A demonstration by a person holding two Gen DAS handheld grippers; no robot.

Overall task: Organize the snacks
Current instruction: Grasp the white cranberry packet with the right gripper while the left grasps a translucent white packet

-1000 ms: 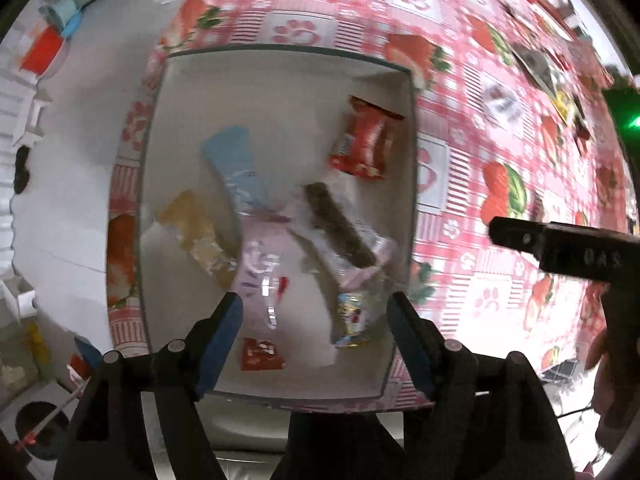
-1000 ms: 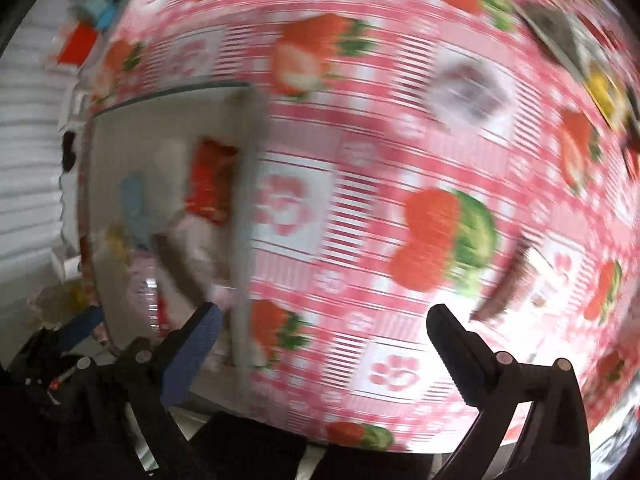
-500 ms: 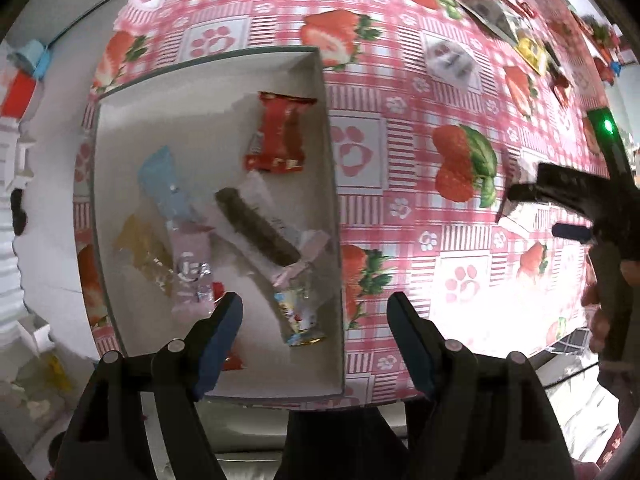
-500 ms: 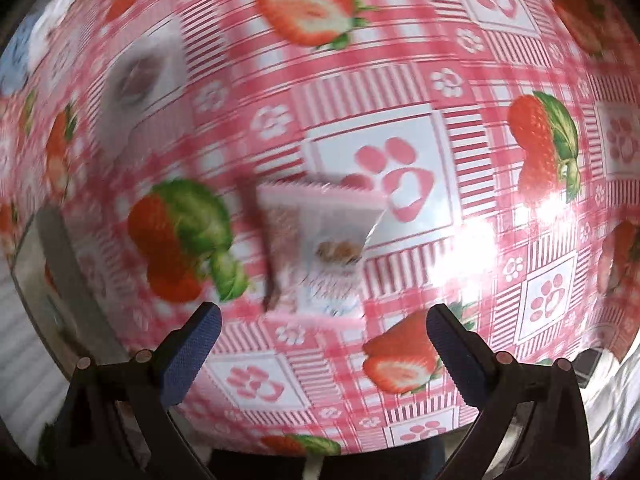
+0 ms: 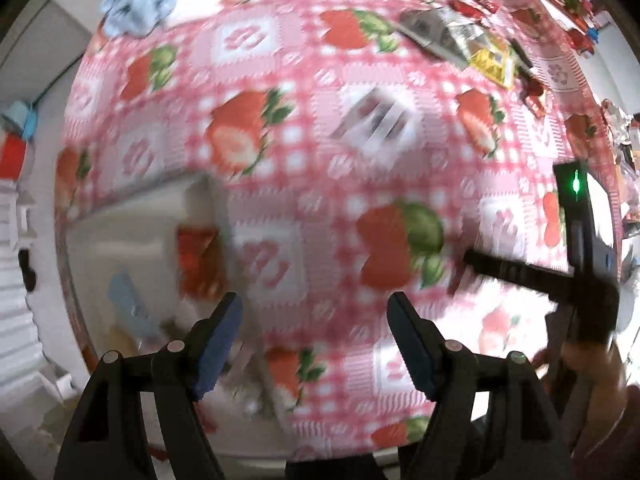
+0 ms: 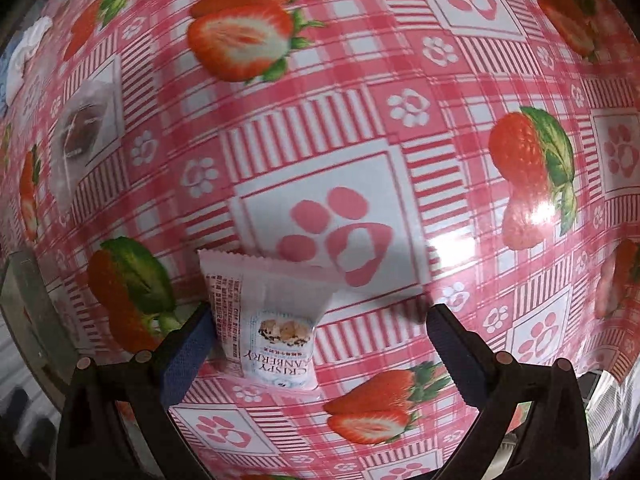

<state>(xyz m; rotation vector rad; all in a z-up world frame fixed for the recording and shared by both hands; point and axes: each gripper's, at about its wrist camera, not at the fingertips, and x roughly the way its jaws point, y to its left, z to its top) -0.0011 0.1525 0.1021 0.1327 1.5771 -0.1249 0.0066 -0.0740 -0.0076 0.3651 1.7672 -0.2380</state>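
Right tool has been lowered, jaws spread, around the cranberry crisp packet lying on the surface; left tool, open and empty, has been swung off the white box; pickup judged imminent.

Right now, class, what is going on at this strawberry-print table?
A person holding two sets of tongs is sorting snacks. The right tongs are open around a white Crispy Cranberry packet lying on the tablecloth; the left finger is at the packet's edge, the other well clear, so it is not gripped yet. The left tongs are open and hold nothing, over the cloth beside the white box, which already contains a red packet and others.
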